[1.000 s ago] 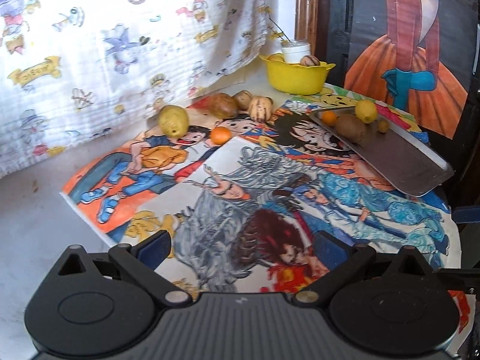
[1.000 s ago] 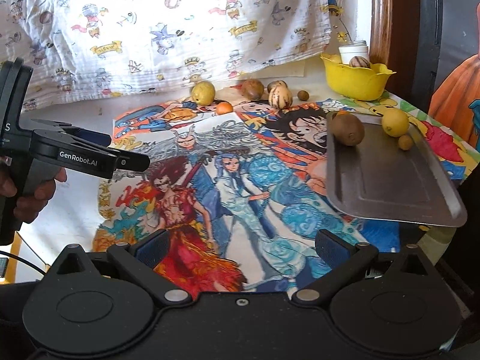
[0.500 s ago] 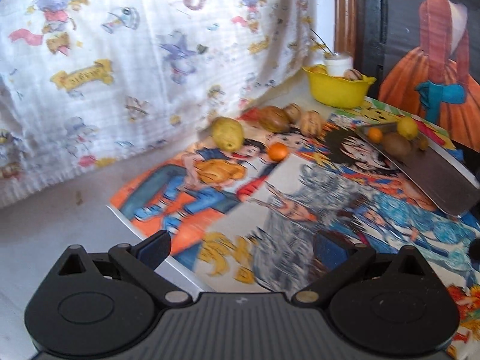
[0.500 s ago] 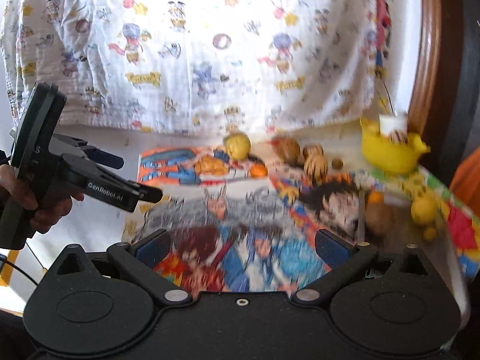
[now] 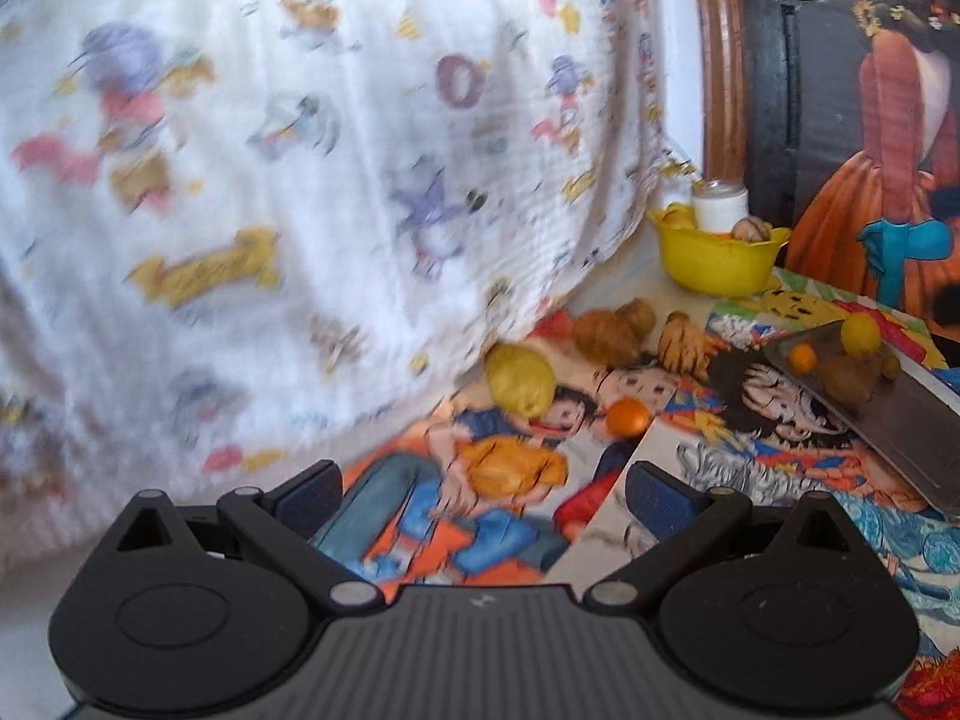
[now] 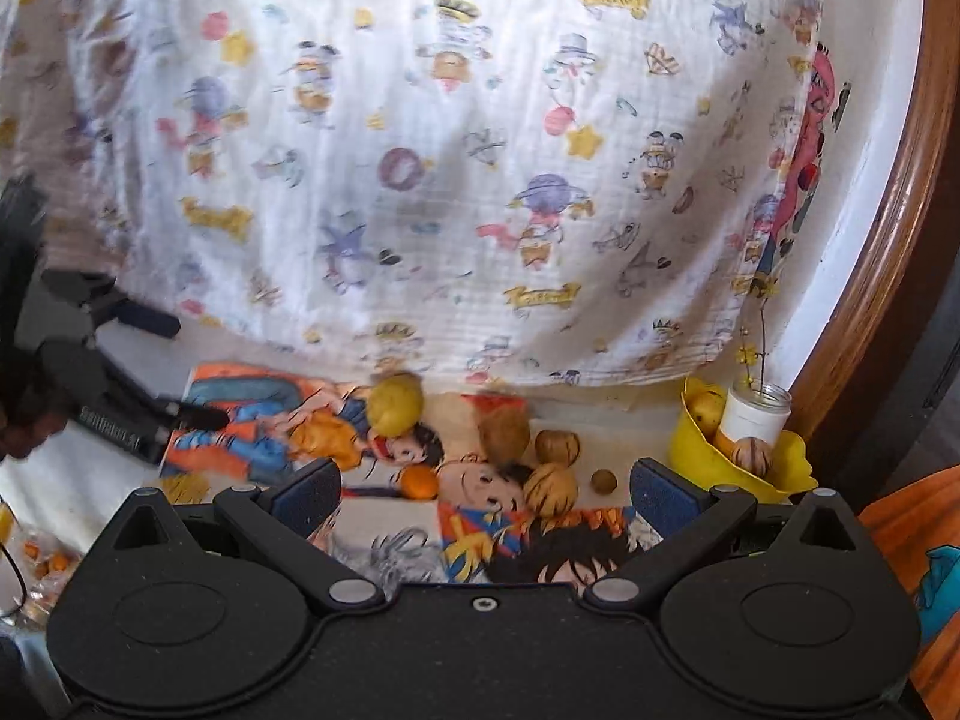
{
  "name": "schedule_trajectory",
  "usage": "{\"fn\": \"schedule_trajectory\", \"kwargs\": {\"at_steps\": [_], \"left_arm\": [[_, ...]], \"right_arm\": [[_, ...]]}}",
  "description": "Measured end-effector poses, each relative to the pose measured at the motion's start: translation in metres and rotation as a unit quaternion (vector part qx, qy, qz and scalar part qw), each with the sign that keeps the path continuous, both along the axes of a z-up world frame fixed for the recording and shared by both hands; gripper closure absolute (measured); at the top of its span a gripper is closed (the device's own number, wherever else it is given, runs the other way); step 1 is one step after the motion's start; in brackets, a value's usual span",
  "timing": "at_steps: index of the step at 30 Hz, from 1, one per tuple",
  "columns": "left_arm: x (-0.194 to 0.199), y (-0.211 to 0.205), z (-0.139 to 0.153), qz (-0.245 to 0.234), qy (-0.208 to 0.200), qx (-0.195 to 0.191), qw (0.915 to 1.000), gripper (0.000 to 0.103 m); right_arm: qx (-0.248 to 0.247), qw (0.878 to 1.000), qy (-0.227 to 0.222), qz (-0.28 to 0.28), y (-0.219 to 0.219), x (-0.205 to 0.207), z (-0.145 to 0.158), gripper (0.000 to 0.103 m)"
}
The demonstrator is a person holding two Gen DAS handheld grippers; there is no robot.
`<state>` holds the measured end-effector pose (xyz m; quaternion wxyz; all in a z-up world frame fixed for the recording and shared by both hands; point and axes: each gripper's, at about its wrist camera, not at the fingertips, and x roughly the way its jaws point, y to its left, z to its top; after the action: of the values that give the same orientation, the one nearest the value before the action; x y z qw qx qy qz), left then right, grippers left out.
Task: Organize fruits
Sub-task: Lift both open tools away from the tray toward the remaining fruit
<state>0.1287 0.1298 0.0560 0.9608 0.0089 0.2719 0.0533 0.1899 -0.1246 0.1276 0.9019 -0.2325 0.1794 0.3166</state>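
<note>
**Fruit on the cartoon cloth**

White cloth (image 6: 480, 180) with little cartoon pictures hangs behind the surface. It has yellow banners with writing, but the words are too blurry to read. Bright cartoon posters (image 5: 498, 468) cover the surface.

Both grippers are wide open and hold nothing. From the left wrist camera, the left gripper (image 5: 483, 495) hangs over a poster. Just ahead lie one big yellow fruit (image 5: 519, 378) and one small orange fruit (image 5: 626, 416). Behind them sit two brown fruits (image 5: 612, 330) close together and one striped fruit (image 5: 681, 342).

One metal tray (image 5: 900, 420) lies to the right. Four fruits are on it: a little orange one (image 5: 803, 357), a yellow one (image 5: 860, 331), a brown one (image 5: 849, 381), and a tiny one (image 5: 891, 365).

One yellow bowl (image 5: 717, 264) stands at the back. It holds a white jar (image 5: 720, 210) and some fruit.

From the right wrist camera, the right gripper (image 6: 486, 495) points at the same fruit. One tiny brown fruit (image 6: 603, 480) lies near the bowl. The left gripper shows at the far left, with writing on its side that is too blurry to read.
</note>
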Motion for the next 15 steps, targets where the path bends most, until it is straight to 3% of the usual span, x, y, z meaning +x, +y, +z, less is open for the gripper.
{"fn": "schedule_trajectory", "kwargs": {"at_steps": [6,15], "left_arm": [[0.031,-0.017,-0.001,-0.037,-0.004,-0.016,0.9992,0.000],[0.079,-0.037,-0.023,-0.055,0.020,-0.045,0.9973,0.000]], "right_arm": [[0.016,0.999,0.051,-0.001,0.020,0.049,0.005,0.001],[0.046,0.993,0.109,-0.016,0.031,0.115,-0.024,0.001]]}}
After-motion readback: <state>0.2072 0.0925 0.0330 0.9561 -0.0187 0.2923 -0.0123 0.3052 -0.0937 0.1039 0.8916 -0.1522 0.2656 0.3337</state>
